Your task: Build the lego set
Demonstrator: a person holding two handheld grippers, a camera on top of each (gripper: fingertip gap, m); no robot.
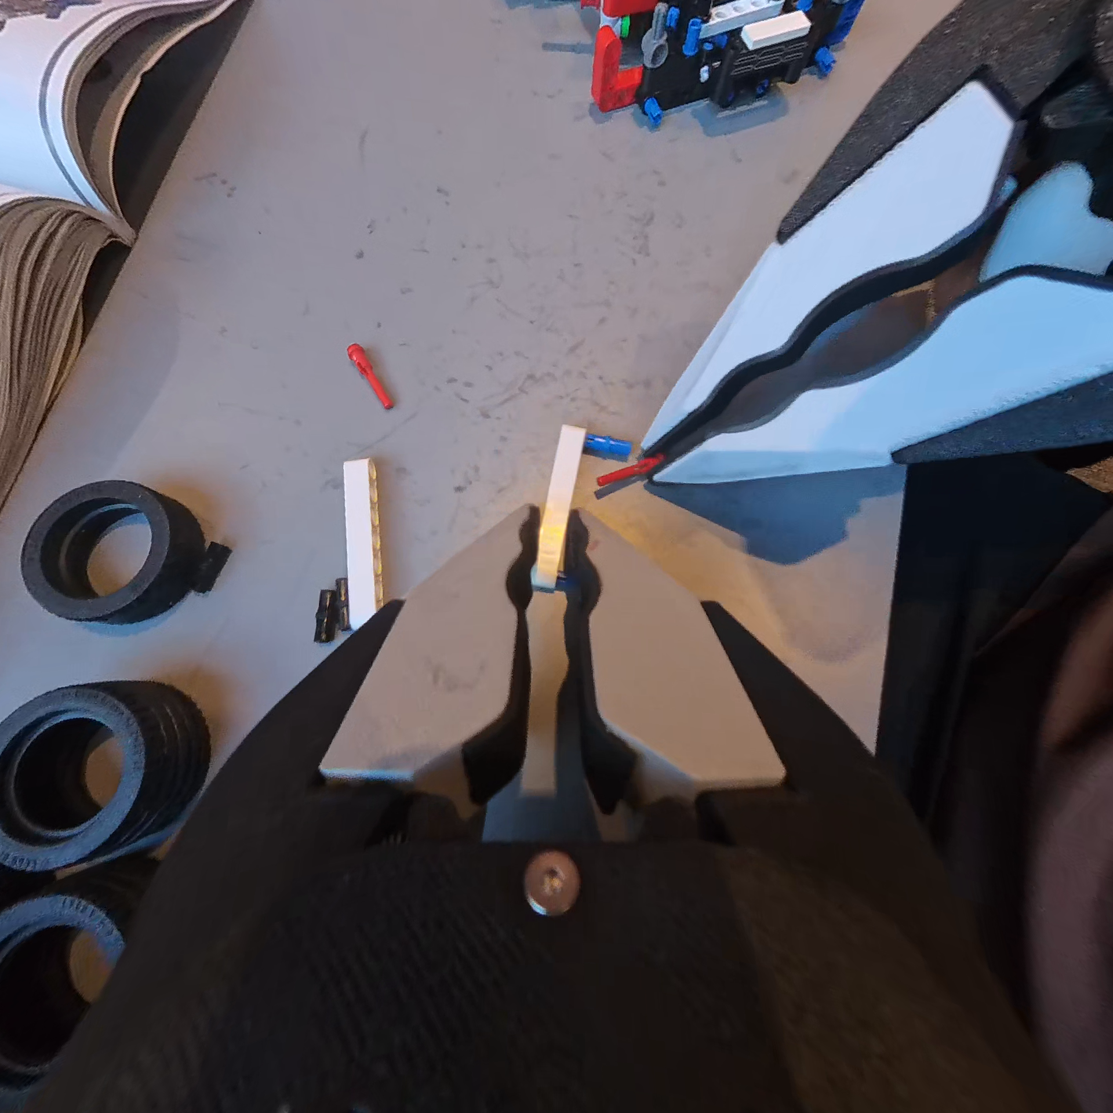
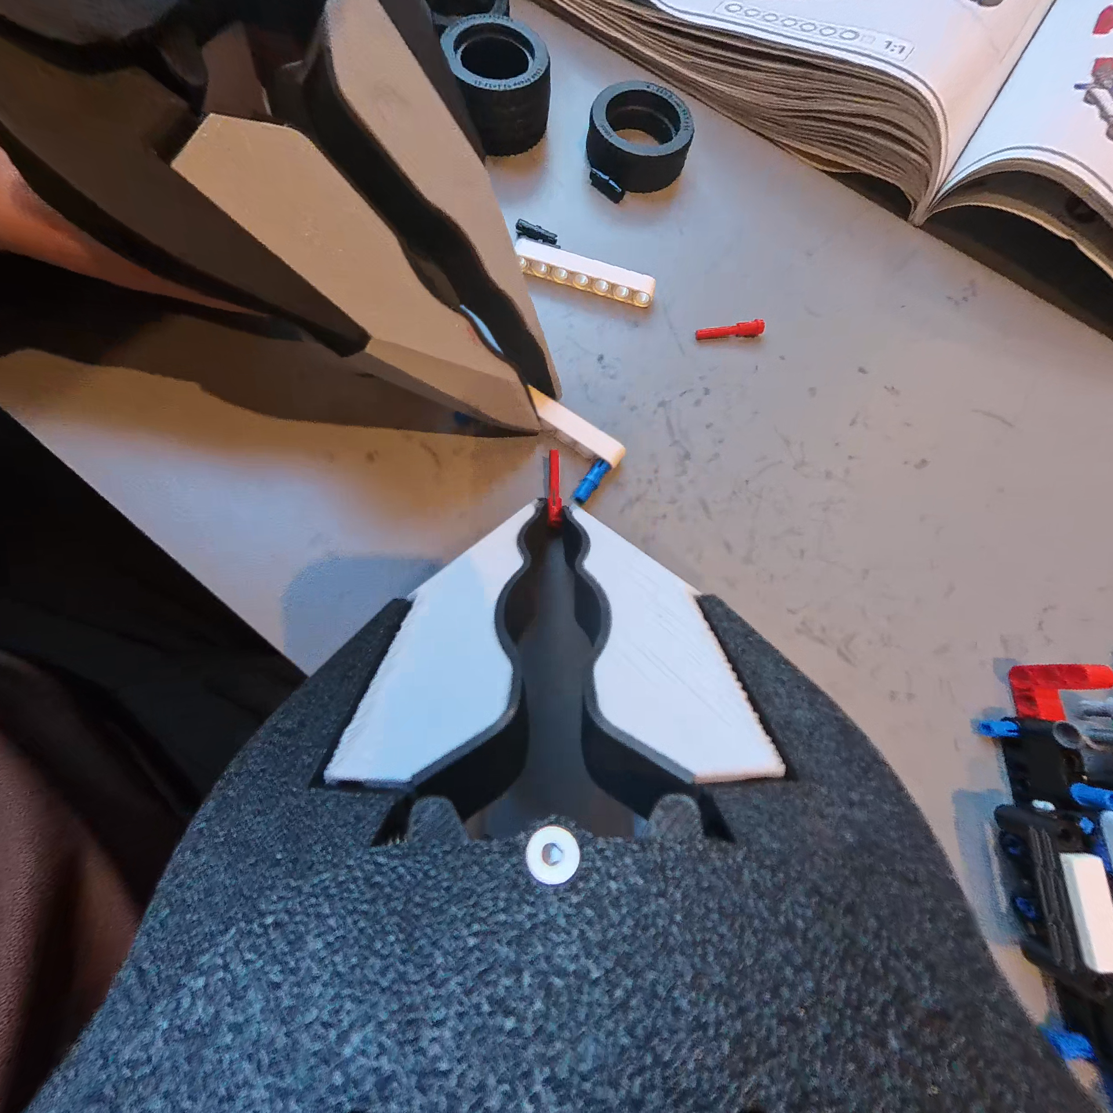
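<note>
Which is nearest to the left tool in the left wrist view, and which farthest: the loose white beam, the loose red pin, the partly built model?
1. Loose white beam, just left of the left tool.
2. Loose red pin, farther up-left.
3. Partly built model, top edge.

Two hand-held grippers being shown in black and white

The left gripper point(image 1: 551, 518) is being seen with a smooth, ribbed black body, pale wedge-shaped fingers point(image 1: 458, 650) edged by wavy black pads, and a silver screw point(image 1: 551, 883) set at the centre; the right gripper point(image 2: 554, 512) is being shown with a rough, speckled dark-grey body, white layered fingers point(image 2: 656, 668), the same wavy black lining and a silver hex screw point(image 2: 552, 855)
</note>
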